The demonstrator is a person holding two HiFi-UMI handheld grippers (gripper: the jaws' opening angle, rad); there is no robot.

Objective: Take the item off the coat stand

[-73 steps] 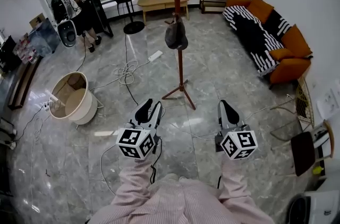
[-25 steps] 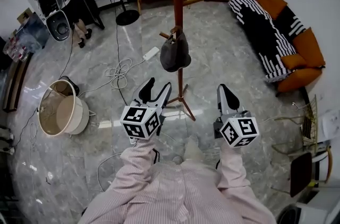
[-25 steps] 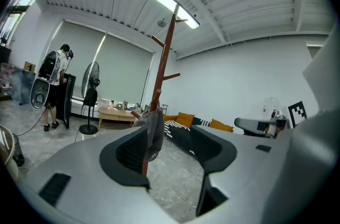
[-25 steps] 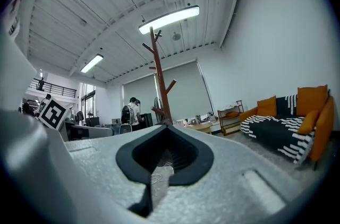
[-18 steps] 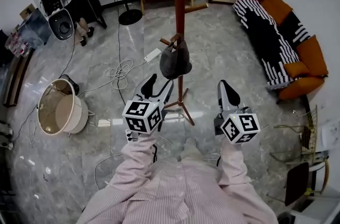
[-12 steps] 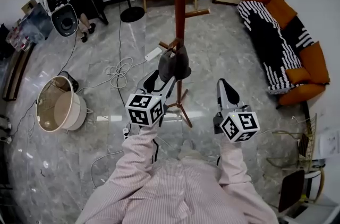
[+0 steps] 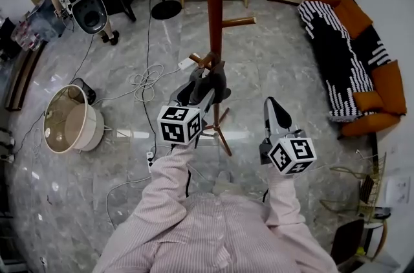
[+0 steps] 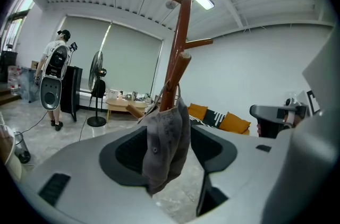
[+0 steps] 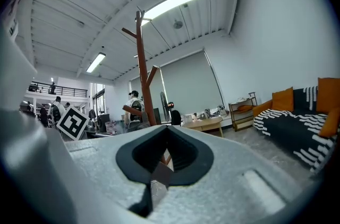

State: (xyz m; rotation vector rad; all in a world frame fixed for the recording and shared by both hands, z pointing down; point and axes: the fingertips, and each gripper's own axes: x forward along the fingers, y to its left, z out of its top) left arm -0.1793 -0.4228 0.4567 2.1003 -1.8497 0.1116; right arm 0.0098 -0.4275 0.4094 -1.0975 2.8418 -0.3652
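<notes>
Cap between parted left tongs, tub on floor

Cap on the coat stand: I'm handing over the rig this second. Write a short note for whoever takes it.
Left gripper: open, with a jaw on either side of the grey cap, not closed on it.
Right gripper: shut and empty, held low to the right of the coat stand.
Cap: hangs from a low, upward-slanting peg of the stand.
Done: left gripper is lined up around the cap.
Left: close the left jaws on the cap, probably lift it up along the peg, then draw it clear of the stand.
</notes>
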